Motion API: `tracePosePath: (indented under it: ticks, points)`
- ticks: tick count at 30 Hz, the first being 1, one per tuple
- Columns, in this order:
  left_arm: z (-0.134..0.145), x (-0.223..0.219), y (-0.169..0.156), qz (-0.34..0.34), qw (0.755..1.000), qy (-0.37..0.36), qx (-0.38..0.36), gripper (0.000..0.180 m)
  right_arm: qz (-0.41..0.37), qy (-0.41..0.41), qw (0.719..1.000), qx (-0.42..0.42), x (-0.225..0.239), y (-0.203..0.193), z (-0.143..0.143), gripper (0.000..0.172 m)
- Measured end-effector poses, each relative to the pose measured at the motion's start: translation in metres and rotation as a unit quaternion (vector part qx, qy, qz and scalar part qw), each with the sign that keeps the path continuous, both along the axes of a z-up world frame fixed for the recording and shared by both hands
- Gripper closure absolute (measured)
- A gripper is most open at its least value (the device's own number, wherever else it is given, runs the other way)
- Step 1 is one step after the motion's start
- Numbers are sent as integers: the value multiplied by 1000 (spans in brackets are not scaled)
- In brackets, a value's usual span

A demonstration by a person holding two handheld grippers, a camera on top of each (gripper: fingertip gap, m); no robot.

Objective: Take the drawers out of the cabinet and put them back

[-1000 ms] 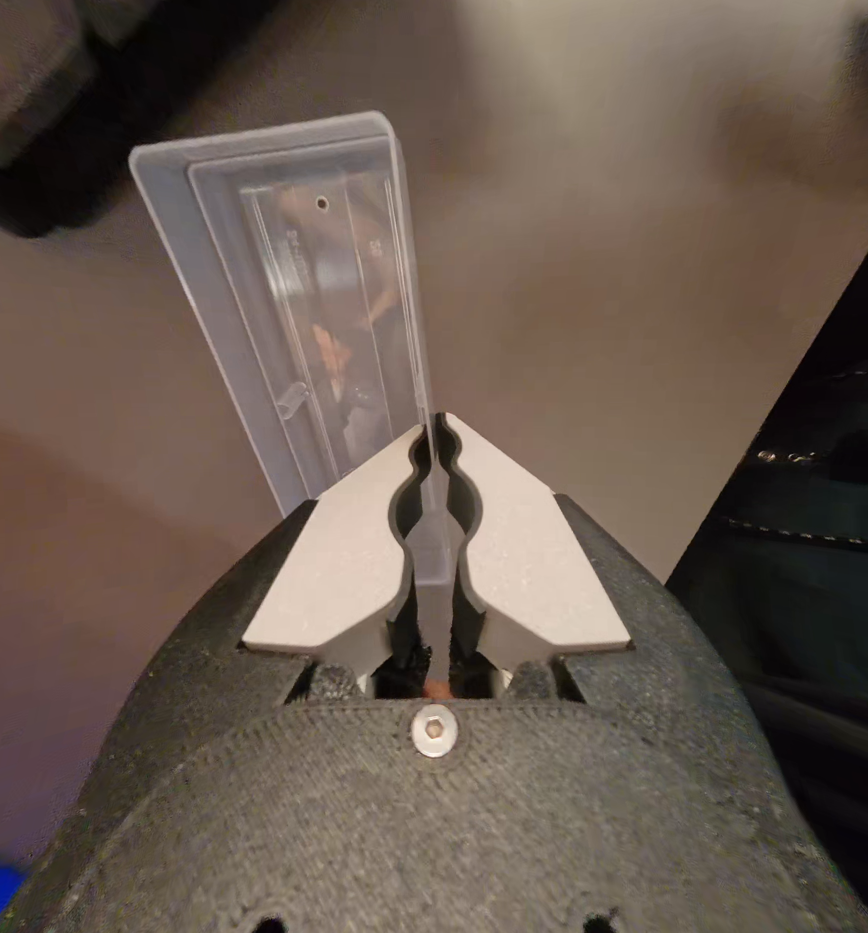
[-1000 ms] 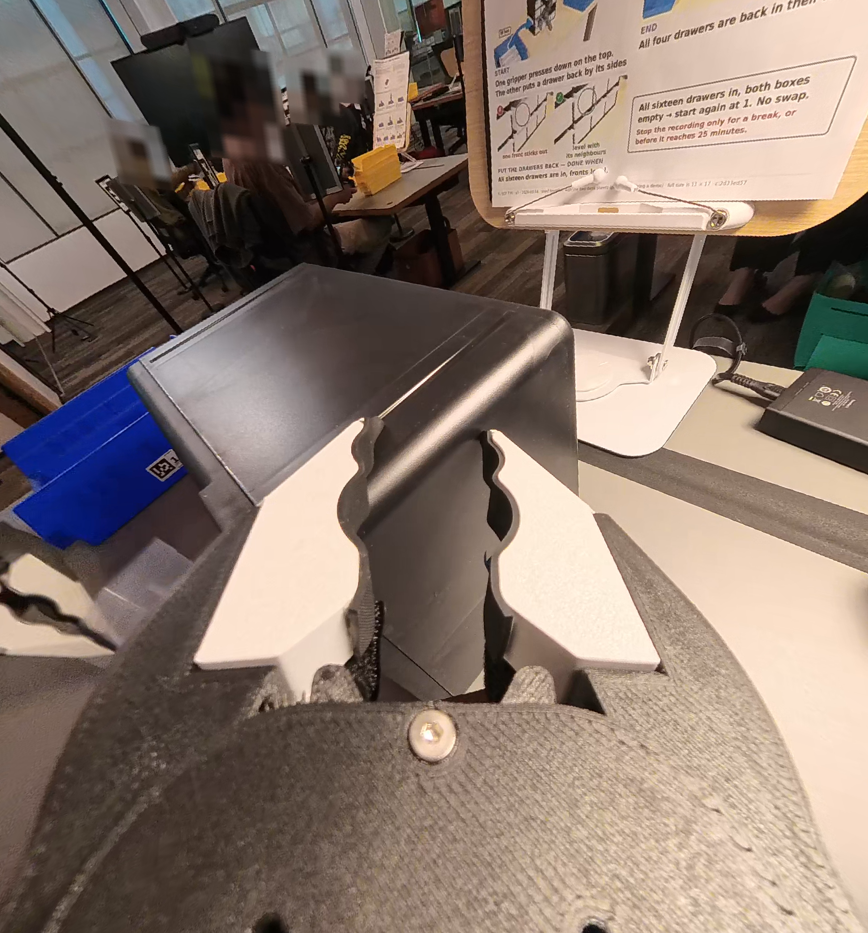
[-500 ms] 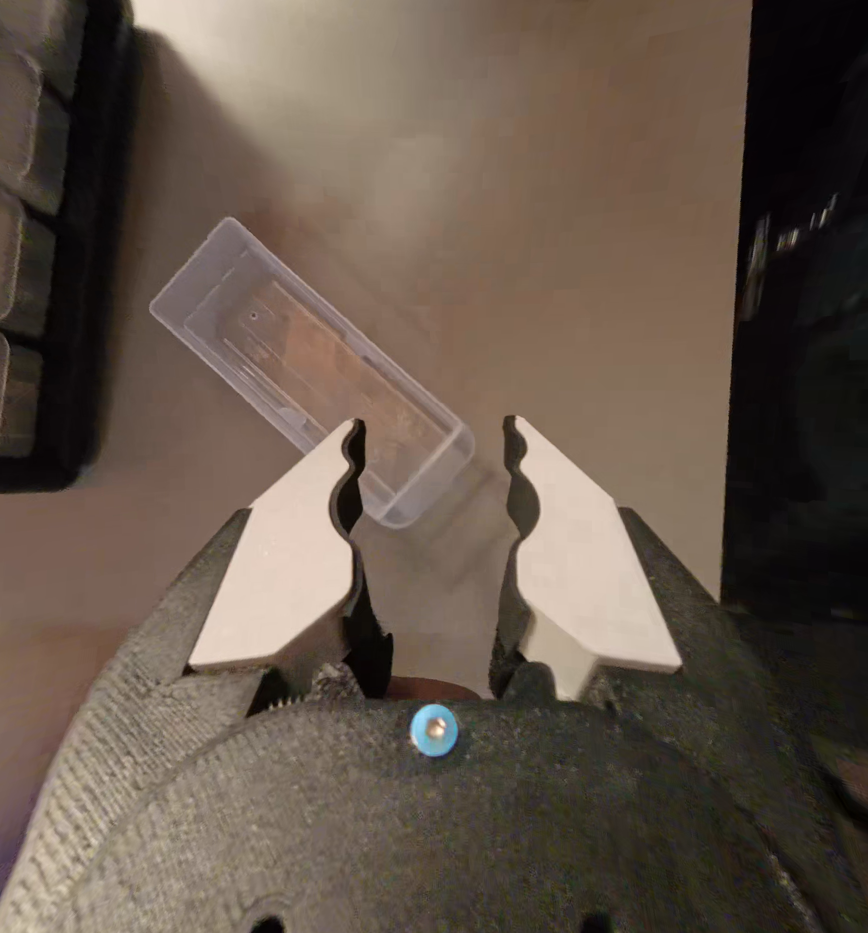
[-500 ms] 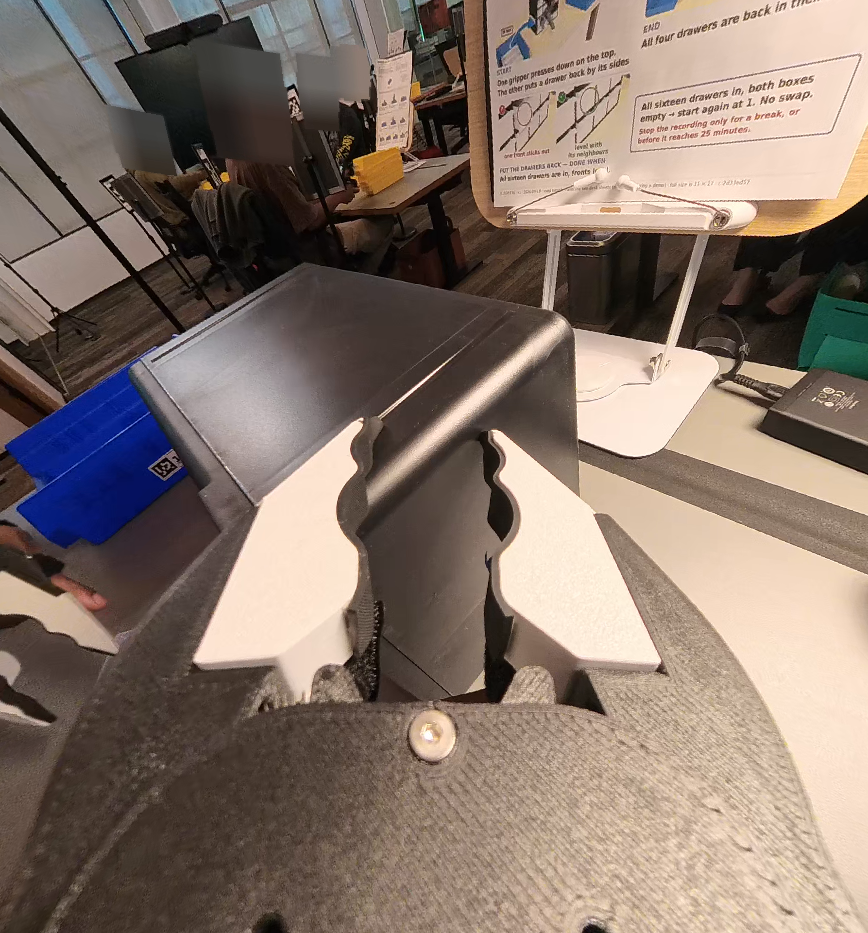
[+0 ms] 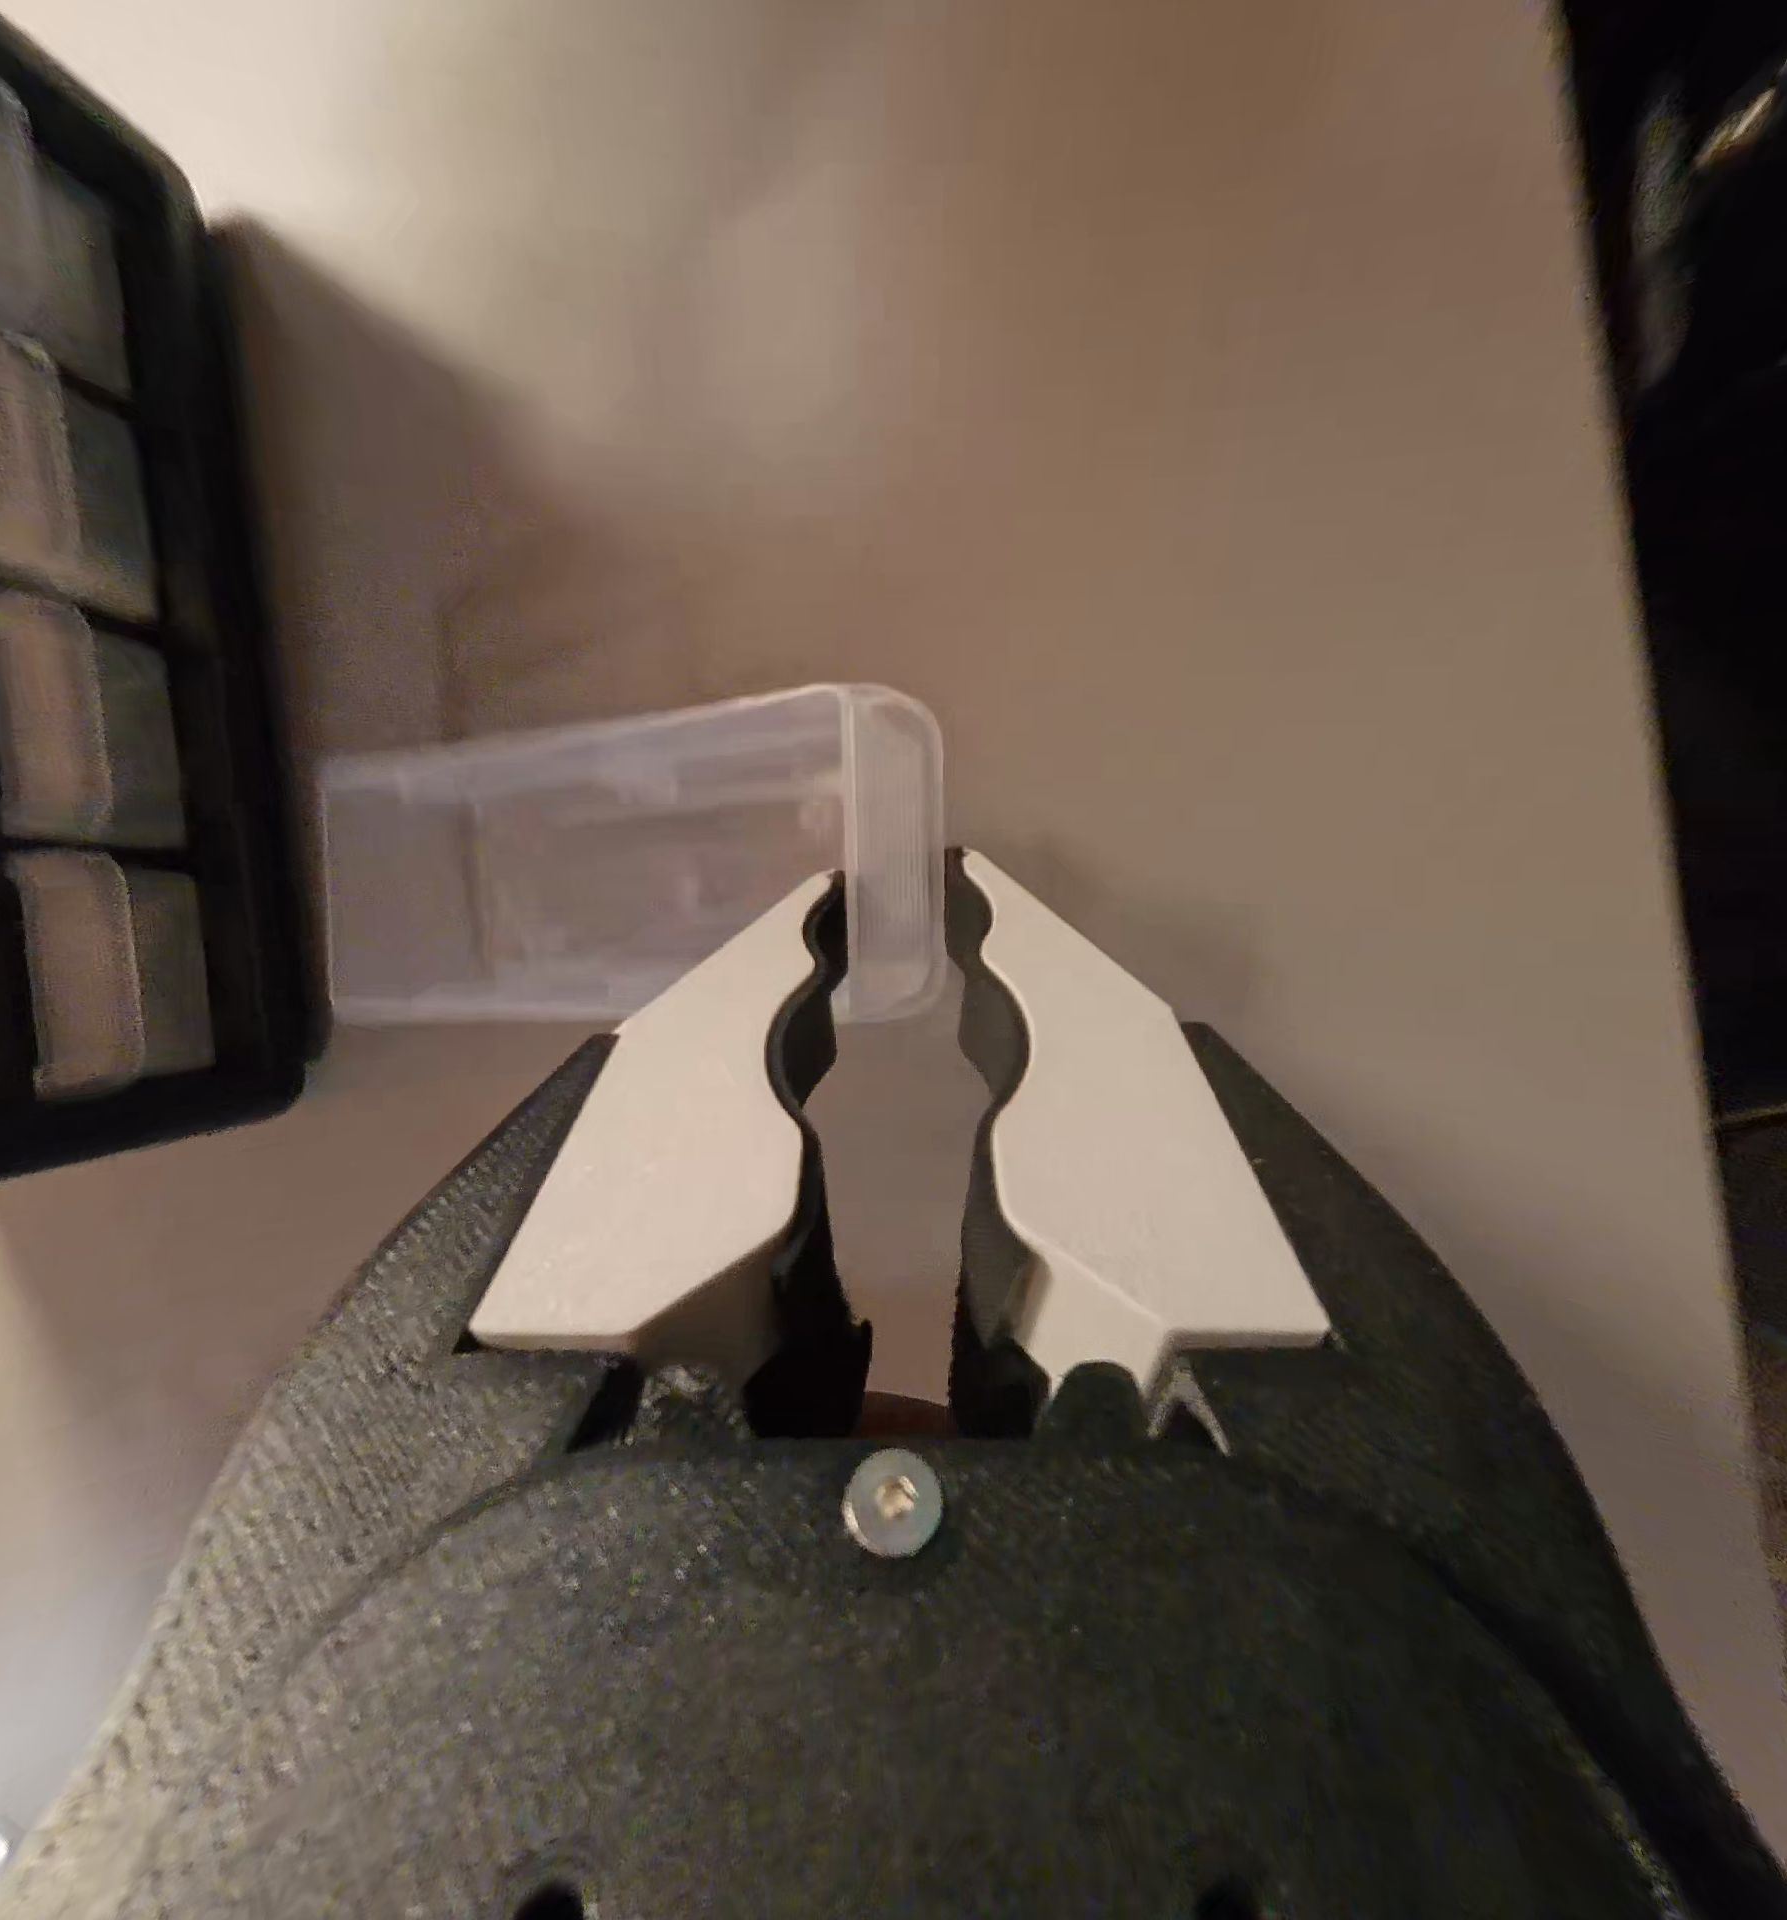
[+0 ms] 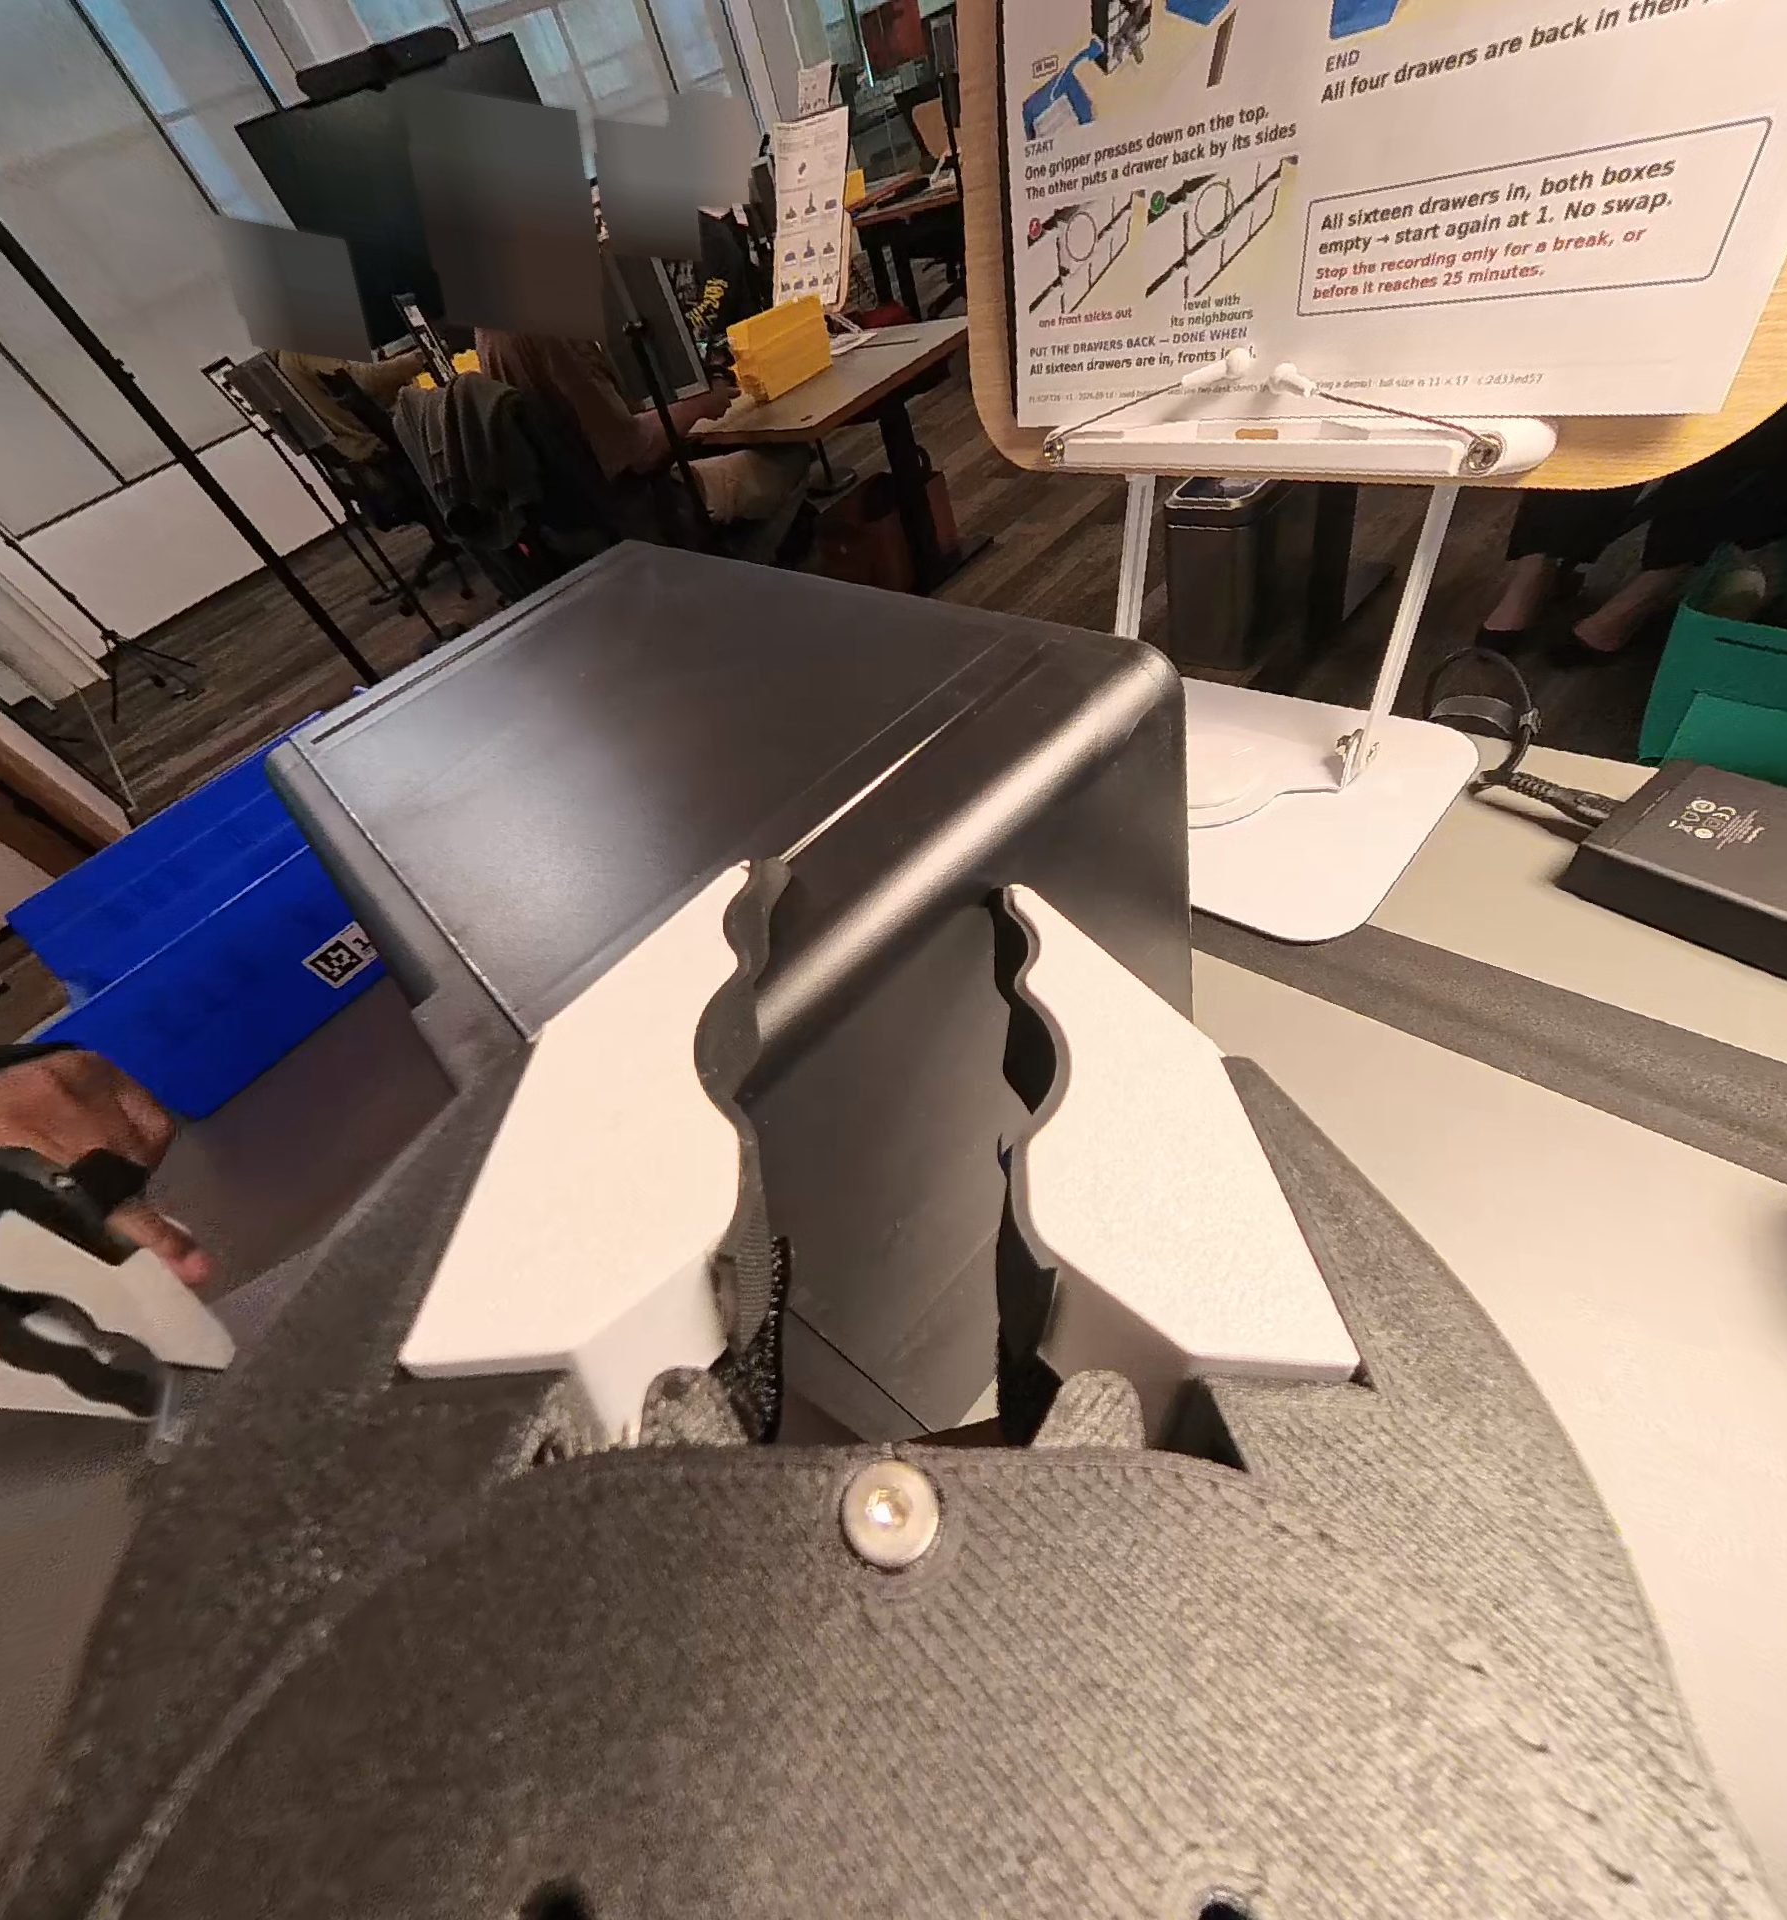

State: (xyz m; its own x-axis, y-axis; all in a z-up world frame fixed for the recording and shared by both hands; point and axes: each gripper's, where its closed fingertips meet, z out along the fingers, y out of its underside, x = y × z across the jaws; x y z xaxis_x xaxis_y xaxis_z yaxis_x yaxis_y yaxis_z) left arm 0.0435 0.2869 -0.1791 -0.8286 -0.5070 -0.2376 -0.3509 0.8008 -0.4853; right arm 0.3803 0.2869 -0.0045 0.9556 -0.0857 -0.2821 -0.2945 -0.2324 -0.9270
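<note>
In the left wrist view a clear plastic drawer (image 5: 608, 862) lies on the beige table (image 5: 1180, 520), its length running left toward the black cabinet (image 5: 234, 623). My left gripper (image 5: 894, 873) is shut on the drawer's near end, with one pad on each side of it. In the right wrist view my right gripper (image 6: 878, 883) is open and holds nothing. Its fingers straddle the top rear edge of the black cabinet (image 6: 660, 748). The left gripper also shows in the right wrist view (image 6: 47, 1330), low at the left with a hand (image 6: 58, 1122) behind it.
Blue bins (image 6: 172, 935) stand left of the cabinet. A white stand (image 6: 1325, 810) with an instruction sheet is behind it, and a flat black box (image 6: 1720, 862) lies at the right. A dark object (image 5: 1741, 520) borders the table's right side. People sit at desks far back.
The left gripper held the drawer upright by one wall, let it go onto the table and opened wide. It has now closed on the drawer's end. The right gripper has not moved.
</note>
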Motion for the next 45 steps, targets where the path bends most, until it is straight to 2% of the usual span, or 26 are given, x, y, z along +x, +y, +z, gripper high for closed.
tracePosePath:
  ticks: [7, 12, 20, 27, 32, 36, 39, 41, 45]
  points:
    - [88, 18, -31, -6, 989, -44, -141, 164, 0, 0, 1000, 0, 0, 0, 0, 126]
    - [113, 47, -33, 16, 987, -31, -155, 164, 0, 0, 1000, 0, 0, 0, 0, 126]
    - [121, 82, -27, 32, 986, 7, -165, 164, 2, 0, 1000, 0, 0, 0, 0, 126]
    - [131, 97, -16, 42, 986, 0, -162, 164, 5, 2, 1000, 1, 0, 0, 0, 126]
    - [115, 102, -9, 35, 993, -20, -114, 164, 5, 1, 1000, 1, 0, 0, 0, 126]
    - [99, 115, 2, 52, 995, -62, -62, 164, 5, -1, 1000, 0, -1, 0, 0, 126]
    - [99, 136, 33, 96, 986, -137, 24, 159, 5, 0, 1000, 1, -1, 0, 0, 126]
    - [103, 141, 45, 106, 977, -172, 65, 147, 6, -1, 1000, 0, -1, 0, 0, 126]
    - [114, 134, 42, 107, 971, -201, 67, 145, 7, -1, 1000, 0, -1, 0, 0, 126]
